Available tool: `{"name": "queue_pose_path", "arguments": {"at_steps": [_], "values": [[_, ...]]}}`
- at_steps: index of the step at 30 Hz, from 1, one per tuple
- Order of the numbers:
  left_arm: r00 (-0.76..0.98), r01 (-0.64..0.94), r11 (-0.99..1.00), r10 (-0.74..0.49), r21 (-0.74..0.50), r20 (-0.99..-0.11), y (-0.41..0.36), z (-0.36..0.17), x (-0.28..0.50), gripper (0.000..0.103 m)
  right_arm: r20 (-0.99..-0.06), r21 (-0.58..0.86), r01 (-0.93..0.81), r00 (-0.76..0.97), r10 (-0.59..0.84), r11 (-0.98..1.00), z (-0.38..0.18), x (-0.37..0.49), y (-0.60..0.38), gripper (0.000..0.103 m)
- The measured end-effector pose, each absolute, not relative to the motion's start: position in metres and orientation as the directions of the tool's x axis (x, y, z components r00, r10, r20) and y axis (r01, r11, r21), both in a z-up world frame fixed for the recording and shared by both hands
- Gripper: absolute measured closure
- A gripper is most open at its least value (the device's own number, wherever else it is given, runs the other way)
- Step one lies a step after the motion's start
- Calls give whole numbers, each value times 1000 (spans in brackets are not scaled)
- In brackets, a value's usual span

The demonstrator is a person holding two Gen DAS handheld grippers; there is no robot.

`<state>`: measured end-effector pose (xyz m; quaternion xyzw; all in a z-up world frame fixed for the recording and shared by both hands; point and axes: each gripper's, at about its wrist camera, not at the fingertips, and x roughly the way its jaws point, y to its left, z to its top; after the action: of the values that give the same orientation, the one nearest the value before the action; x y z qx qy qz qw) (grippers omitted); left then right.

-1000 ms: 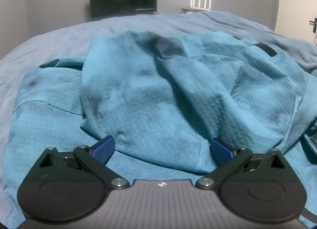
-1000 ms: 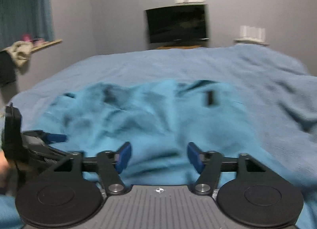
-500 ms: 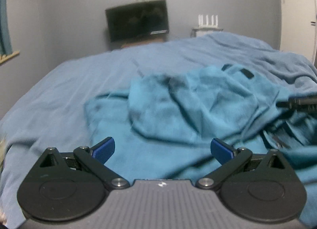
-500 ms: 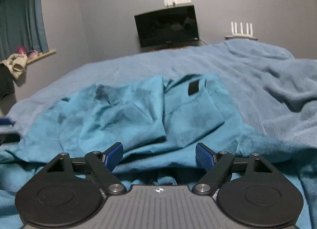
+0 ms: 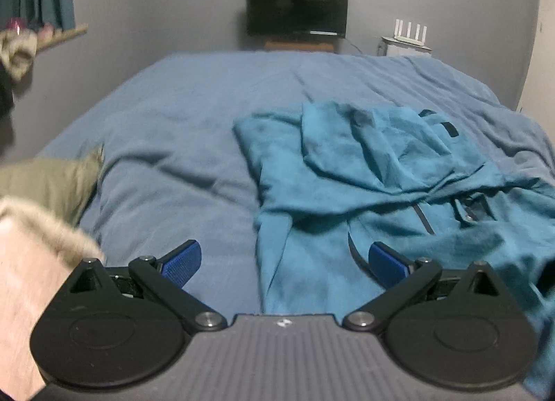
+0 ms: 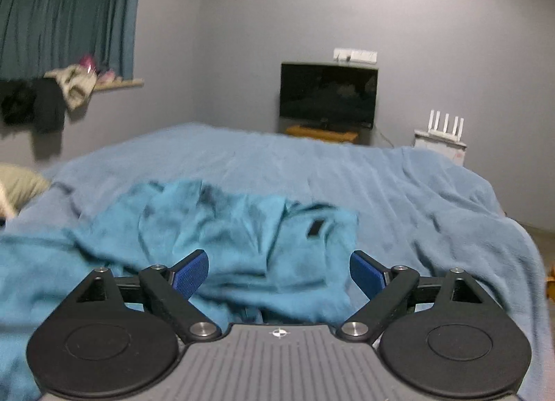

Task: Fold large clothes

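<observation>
On the bed (image 5: 194, 116), spread with a blue blanket, the teal garment (image 5: 364, 172) lies crumpled toward the near right side, loosely bunched with several overlapping folds. A small dark tag (image 5: 450, 130) shows on its far edge, and a dark seam runs down its near part. Seen from the right wrist camera, the same teal garment (image 6: 242, 227) sits in front of the gripper, with the dark tag (image 6: 315, 228) on its right flap and bare blanket beyond it.

The left gripper (image 5: 284, 260) stands wide open above the bed, nothing between its blue pads; its left pad (image 5: 183, 260) is over bare blanket, its right pad (image 5: 386, 264) over the garment's near edge. The right gripper (image 6: 279, 271) is also spread wide, its jaws having just been opening, with nothing clamped between them; the garment lies below and beyond its pads.

Left of the garment, at the bed's near left edge, lies an olive piece of clothing with pale fur trim (image 5: 52, 189). Past the bed's far end, a dark television (image 5: 296, 7) stands against the grey wall, and a white router (image 5: 409, 35) sits to its right.
</observation>
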<state>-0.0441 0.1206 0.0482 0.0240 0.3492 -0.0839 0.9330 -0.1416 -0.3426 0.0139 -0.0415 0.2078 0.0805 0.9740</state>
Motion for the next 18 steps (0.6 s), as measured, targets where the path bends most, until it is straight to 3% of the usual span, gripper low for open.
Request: {"name": "queue_pose_path", "arguments": {"at_steps": [8, 18], "values": [[668, 164, 983, -171, -81, -724, 144, 52, -93, 0, -526, -101, -283, 829, 190, 954, 21, -217, -361, 13], [517, 523, 836, -465, -165, -719, 112, 62, -146, 0, -641, -63, -516, 677, 362, 854, 29, -263, -362, 15]]}}
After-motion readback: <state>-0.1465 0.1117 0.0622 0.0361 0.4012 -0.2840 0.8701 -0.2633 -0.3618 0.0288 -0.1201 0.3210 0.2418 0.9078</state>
